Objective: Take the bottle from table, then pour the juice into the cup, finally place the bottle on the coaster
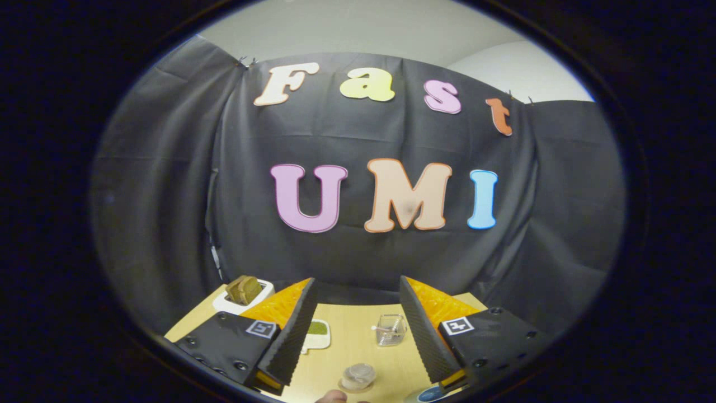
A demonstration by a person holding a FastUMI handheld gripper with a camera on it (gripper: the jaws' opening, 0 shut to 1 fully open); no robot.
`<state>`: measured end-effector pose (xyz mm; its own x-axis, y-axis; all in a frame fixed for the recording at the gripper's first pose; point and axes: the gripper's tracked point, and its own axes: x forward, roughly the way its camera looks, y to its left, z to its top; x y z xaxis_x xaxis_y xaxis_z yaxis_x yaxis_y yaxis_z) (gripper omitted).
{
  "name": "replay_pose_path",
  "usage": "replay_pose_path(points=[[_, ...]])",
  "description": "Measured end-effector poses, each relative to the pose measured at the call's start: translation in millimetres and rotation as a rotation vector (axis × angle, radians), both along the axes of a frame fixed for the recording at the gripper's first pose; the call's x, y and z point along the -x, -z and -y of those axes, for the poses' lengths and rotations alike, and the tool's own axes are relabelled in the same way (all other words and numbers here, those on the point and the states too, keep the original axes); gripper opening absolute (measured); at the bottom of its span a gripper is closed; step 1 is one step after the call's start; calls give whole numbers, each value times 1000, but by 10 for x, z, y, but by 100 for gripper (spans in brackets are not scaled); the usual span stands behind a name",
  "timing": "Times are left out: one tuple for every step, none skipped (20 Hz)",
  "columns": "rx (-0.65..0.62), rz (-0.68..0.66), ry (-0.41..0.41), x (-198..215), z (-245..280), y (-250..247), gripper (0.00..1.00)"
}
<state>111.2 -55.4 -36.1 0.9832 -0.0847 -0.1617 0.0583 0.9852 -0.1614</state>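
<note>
The tongs' (356, 330) left finger (291, 336) hides part of a white, green-topped item (319, 334) on the table (352, 347); the round blue object (430, 394) at the table's near edge is cut off.

Your tongs (358, 336) had two black fingers with ribbed inner pads (296, 330), orange ridged backs, dark screws along the bodies, and a square black-and-white marker on each.

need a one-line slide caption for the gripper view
Open gripper held high over the wooden table, empty between its fingers; clear cup and bottle lie ahead, below.
</note>
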Motion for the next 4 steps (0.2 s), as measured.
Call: replay_pose_path(points=[[-2, -2, -17, -9, -91, -61, 91], [-3, -6, -34, -15, -150, -109, 91], [-4, -14, -52, -17, -227, -151, 91], [-6, -20, -70, -33, -292, -192, 91]])
